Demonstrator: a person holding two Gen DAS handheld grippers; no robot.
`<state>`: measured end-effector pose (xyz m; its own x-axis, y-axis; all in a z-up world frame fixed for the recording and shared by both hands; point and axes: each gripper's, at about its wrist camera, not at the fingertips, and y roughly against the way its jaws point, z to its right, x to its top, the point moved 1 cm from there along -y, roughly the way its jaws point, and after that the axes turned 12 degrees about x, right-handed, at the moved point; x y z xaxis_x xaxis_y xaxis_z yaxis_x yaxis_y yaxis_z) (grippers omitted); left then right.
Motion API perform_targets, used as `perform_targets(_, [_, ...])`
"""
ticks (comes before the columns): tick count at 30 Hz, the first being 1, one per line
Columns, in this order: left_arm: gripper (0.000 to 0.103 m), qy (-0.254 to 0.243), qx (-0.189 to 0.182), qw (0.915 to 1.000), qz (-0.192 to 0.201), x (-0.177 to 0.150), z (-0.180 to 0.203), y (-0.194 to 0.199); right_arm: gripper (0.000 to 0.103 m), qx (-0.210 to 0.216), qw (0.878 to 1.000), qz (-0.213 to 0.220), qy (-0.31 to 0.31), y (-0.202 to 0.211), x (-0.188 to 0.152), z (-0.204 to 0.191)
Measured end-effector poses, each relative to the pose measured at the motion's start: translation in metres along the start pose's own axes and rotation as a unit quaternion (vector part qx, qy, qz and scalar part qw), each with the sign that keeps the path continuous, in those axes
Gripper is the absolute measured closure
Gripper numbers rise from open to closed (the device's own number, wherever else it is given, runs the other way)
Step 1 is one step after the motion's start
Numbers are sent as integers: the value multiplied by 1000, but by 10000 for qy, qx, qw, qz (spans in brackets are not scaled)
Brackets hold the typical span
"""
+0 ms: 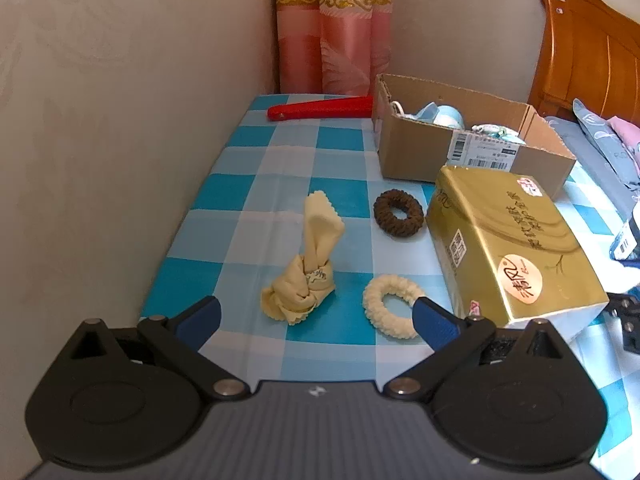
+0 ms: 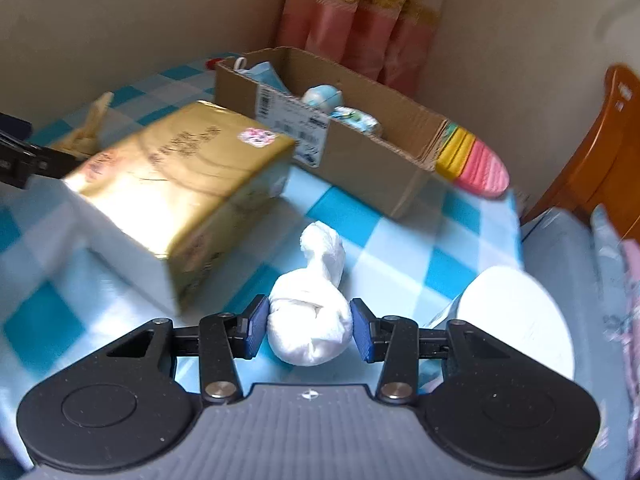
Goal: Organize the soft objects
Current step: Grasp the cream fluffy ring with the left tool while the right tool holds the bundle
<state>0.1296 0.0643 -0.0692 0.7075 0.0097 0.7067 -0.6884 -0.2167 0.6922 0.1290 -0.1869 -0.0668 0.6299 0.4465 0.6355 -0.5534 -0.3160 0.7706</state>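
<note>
Cream scrunchie (image 1: 394,306), brown scrunchie (image 1: 398,211), two knotted cloths (image 1: 304,280)

Knotted white cloth bundle (image 2: 310,320) on checked tablecloth, lying between the blue pads, tail pointing away.

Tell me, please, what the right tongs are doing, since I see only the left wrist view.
Observer: The right tongs sit around a white knotted cloth on the table, pads touching both its sides.
Operator: Thank you. Is anything beside that cloth?
Observer: A white round thing, too blurred to name, lies just to its right.
Operator: And past the cardboard box?
Observer: A striped yellow-and-pink soft item lies against the right end of the cardboard box.
</note>
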Motion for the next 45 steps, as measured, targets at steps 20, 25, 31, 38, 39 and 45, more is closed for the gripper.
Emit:
perform_targets(20, [3, -98, 34, 9999, 100, -3, -4, -1, 11, 948, 9942, 279, -414, 0, -34, 0])
perform_targets(25, [7, -465, -183, 9986, 177, -11, 1, 7, 0, 970, 9941, 321, -377, -2, -39, -4])
perform_targets(31, [30, -668, -594, 9956, 271, -13, 11, 12, 0, 982, 9940, 331, -362, -1, -39, -3])
perform_targets(38, [46, -784, -844, 9931, 202, -14, 19, 2, 0, 964, 9938, 382, -390, 0, -41, -3])
perform_targets(39, [46, -787, -860, 9930, 196, -14, 20, 0, 0, 955, 9939, 371, -400, 0, -41, -3])
perform_targets(45, [46, -815, -992, 9915, 209, -12, 23, -10, 0, 932, 9940, 386, -421, -1, -41, -4])
